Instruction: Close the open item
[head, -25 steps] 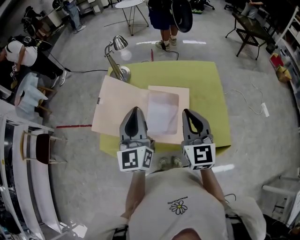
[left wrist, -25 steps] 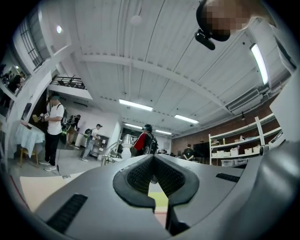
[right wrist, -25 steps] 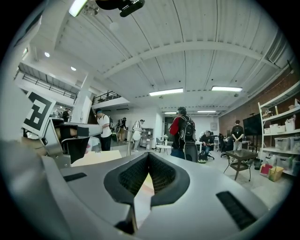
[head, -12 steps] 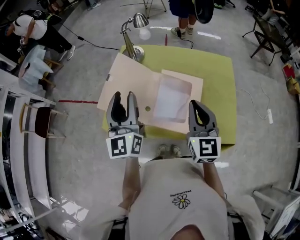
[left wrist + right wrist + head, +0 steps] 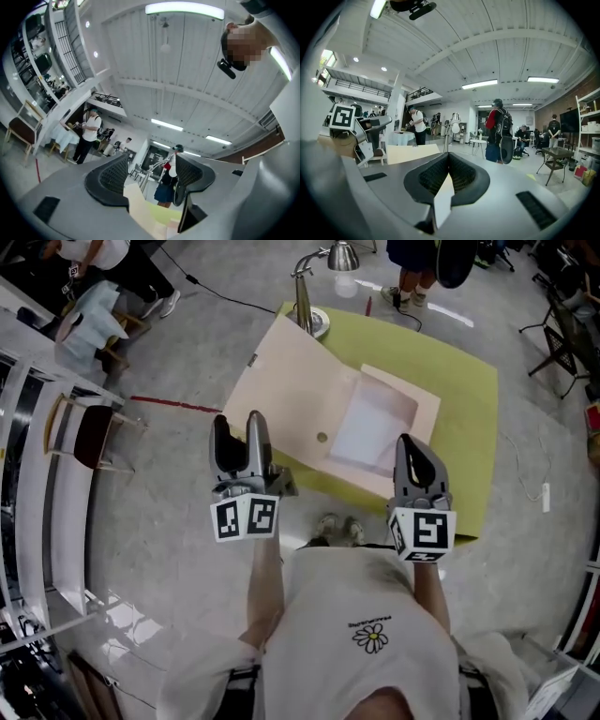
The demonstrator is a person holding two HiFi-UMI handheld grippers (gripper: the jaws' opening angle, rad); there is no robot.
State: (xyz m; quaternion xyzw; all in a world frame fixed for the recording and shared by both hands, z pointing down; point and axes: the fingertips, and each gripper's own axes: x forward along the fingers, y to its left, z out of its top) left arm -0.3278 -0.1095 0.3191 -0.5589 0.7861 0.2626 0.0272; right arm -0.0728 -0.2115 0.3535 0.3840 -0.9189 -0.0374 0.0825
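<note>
One pale beige paper folder (image 5: 291, 390) lies open on the yellow-green counter (image 5: 464, 418), its left flap reaching past the counter's edge, with a white sheet (image 5: 370, 423) in its right half. I see my left tool (image 5: 236, 424) hovering at the flap's near edge, its jaws just opened wide with nothing pinched. My right tool (image 5: 413, 444) hangs near the folder's right half, jaws pressed together and empty.

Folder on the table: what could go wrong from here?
Folder's left flap overhangs the table edge; the left tongs, just opened and empty, may shove it instead of gripping. The lamp stands close by the flap's far corner, so a lifted flap might catch it. The right tongs are shut near the white sheet and could drag it.
</note>
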